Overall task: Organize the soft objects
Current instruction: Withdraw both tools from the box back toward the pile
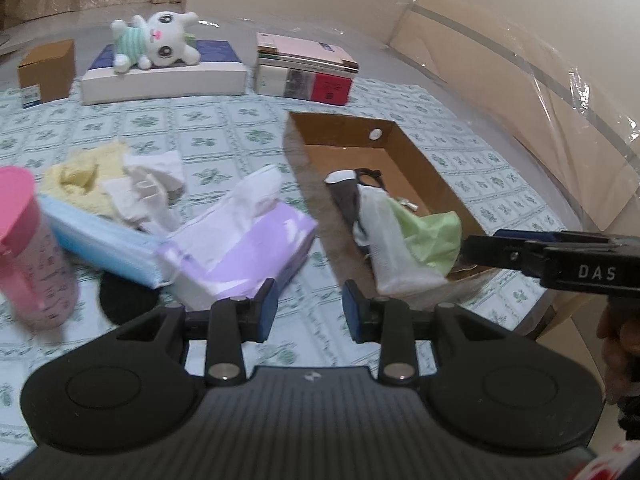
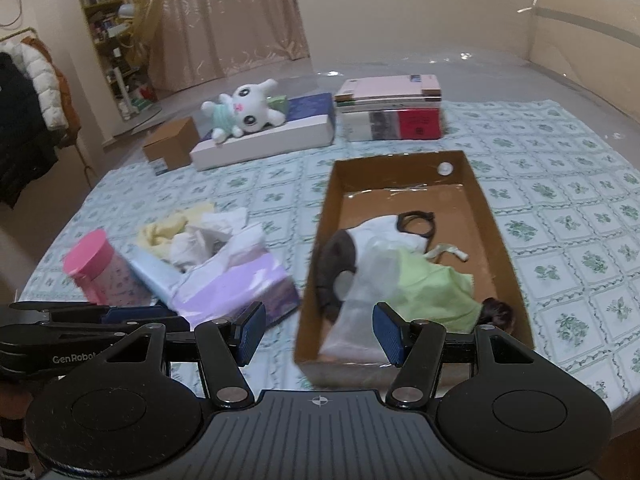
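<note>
The left gripper (image 1: 308,310) sits nearest in its own view, its blue-padded jaws spread with nothing between them, poised above the green-flowered tablecloth (image 1: 224,128) that covers the round table. Just beyond it lies a lilac tissue pack (image 1: 248,248) with a white tissue sticking up, touching a stack of pale blue face masks (image 1: 100,236). A pink-lidded plastic cup (image 1: 28,248) stands at the left edge, and behind the masks a heap of yellow and white cloths (image 1: 116,184) is bunched together.

The right gripper (image 2: 320,330) likewise has its jaws apart and empty, hovering over the near end of an open brown cardboard box (image 2: 500,240). Inside that box rest a light green cloth (image 2: 436,292), a white mesh pouch (image 2: 360,300), a dark brown and white soft item (image 2: 332,272) and a black loop-shaped band (image 2: 416,222).

At the far side of the table a white plush rabbit in a striped mint shirt (image 2: 244,114) lies on a flat white box (image 2: 272,140), flanked by a small brown carton (image 2: 172,148) and a stack of books (image 2: 392,112)
</note>
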The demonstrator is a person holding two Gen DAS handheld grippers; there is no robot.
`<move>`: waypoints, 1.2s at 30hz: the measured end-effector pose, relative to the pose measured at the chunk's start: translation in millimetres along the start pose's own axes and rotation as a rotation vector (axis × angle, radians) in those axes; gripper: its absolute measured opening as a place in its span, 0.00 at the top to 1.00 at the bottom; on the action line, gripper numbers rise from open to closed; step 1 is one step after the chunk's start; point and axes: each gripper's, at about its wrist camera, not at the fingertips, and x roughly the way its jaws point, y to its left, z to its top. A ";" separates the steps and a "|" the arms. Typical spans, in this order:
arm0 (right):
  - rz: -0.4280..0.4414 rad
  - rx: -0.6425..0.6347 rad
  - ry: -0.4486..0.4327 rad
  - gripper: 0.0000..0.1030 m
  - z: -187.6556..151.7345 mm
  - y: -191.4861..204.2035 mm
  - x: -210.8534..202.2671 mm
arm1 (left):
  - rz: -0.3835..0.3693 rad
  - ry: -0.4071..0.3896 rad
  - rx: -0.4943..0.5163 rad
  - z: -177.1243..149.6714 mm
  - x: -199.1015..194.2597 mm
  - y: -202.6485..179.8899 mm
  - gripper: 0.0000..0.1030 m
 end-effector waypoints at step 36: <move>0.076 -0.226 0.062 0.42 21.1 86.9 48.2 | 0.051 0.055 0.359 22.2 -67.4 108.8 0.70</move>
